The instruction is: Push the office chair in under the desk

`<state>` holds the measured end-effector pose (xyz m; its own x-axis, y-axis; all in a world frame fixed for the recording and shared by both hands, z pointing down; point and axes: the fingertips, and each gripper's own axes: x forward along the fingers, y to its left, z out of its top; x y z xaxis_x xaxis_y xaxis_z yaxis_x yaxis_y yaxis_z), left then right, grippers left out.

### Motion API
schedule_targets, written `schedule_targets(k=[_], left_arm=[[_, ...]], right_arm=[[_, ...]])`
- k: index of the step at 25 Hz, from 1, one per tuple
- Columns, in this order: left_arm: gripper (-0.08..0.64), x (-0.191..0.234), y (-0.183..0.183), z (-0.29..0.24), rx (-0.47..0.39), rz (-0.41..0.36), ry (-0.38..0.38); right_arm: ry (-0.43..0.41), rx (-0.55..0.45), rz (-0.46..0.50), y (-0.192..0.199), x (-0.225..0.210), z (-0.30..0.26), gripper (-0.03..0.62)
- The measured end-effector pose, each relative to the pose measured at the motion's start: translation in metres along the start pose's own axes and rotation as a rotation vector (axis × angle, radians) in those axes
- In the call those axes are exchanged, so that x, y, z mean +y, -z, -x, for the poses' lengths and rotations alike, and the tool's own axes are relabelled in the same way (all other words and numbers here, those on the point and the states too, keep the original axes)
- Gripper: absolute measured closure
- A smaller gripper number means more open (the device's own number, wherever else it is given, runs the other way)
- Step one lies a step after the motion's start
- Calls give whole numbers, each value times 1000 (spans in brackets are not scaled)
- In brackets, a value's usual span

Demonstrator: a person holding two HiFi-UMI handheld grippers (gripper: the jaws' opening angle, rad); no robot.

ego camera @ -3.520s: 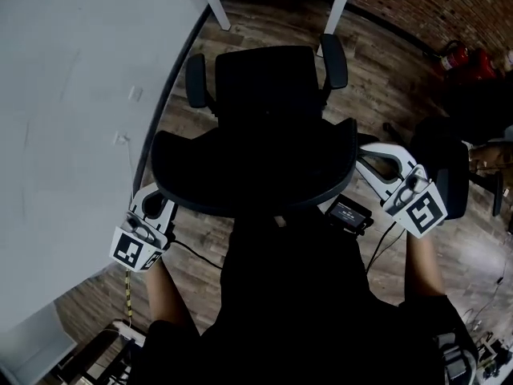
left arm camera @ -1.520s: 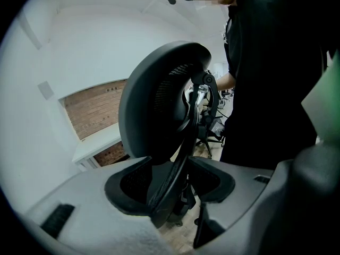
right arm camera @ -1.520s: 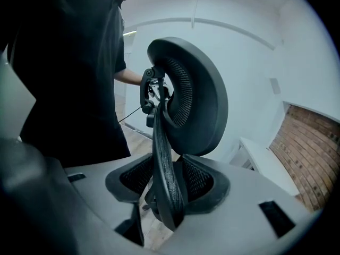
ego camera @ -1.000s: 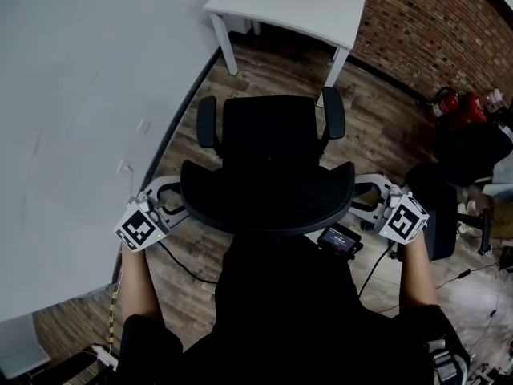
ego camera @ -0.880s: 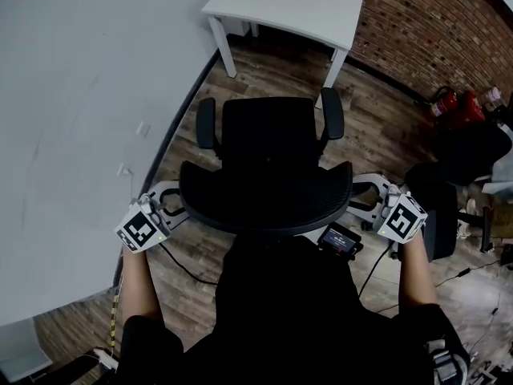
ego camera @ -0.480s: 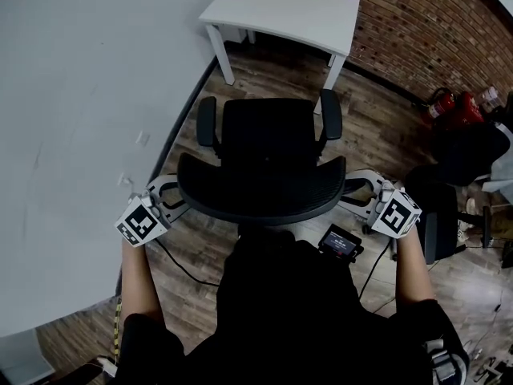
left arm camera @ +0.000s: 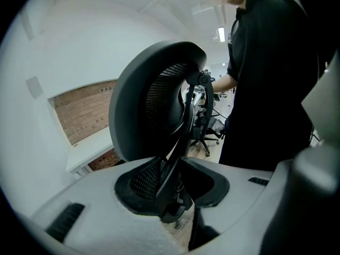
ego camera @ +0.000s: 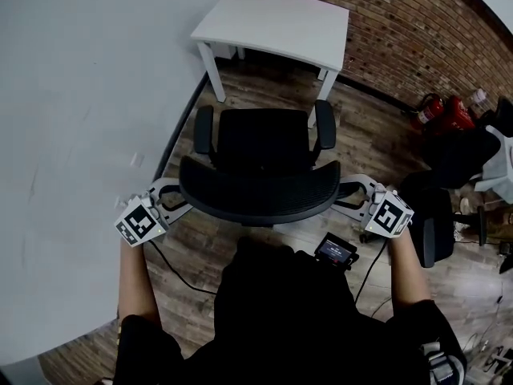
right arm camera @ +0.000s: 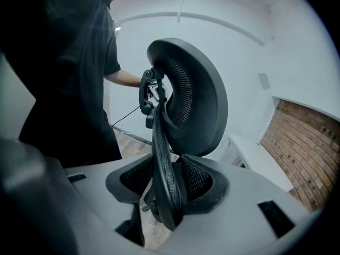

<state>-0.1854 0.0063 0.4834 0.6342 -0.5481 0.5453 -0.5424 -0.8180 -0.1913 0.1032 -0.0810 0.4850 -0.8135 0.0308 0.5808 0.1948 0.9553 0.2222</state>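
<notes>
Since the earlier frames the office chair (ego camera: 260,139) has rolled away from the person and closer to the white desk (ego camera: 276,22), and more of the desk top is now showing in the head view. Both hands have gone forward with it.

The chair is standing on the wooden floor (ego camera: 377,143) with its seat facing the desk. Its front edge is lying close to the desk's two near legs, and the seat is not yet sitting under the top. The armrests (ego camera: 204,128) are pointing toward the desk, which is standing against the brick wall (ego camera: 401,22).

The left gripper (ego camera: 183,200) is reaching in from the side of the backrest (ego camera: 256,195) nearest the white wall (ego camera: 80,95). Its jaws have just been closing, and the left gripper view is showing the backrest's rim between them, with the dark pads pressing on it. The right gripper (ego camera: 343,195) is holding the opposite side: in its own view the mesh edge of the backrest is running up through the gap, and both pads are clamping it.

A small black device with a screen (ego camera: 335,251) is hanging at the person's front. Two red fire extinguishers (ego camera: 437,112) are lying by the brick wall, well apart from the chair, and a second black chair (ego camera: 433,215) is standing just beyond the right gripper.
</notes>
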Motion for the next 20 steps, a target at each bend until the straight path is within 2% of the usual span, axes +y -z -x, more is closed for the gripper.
schedule_targets(k=[6, 20], left_arm=[[436, 31, 3, 5, -11, -19, 31], [450, 78, 20, 22, -48, -35, 97]], right_arm=[[27, 10, -32, -12, -15, -11, 419], [92, 34, -88, -39, -20, -44, 420]])
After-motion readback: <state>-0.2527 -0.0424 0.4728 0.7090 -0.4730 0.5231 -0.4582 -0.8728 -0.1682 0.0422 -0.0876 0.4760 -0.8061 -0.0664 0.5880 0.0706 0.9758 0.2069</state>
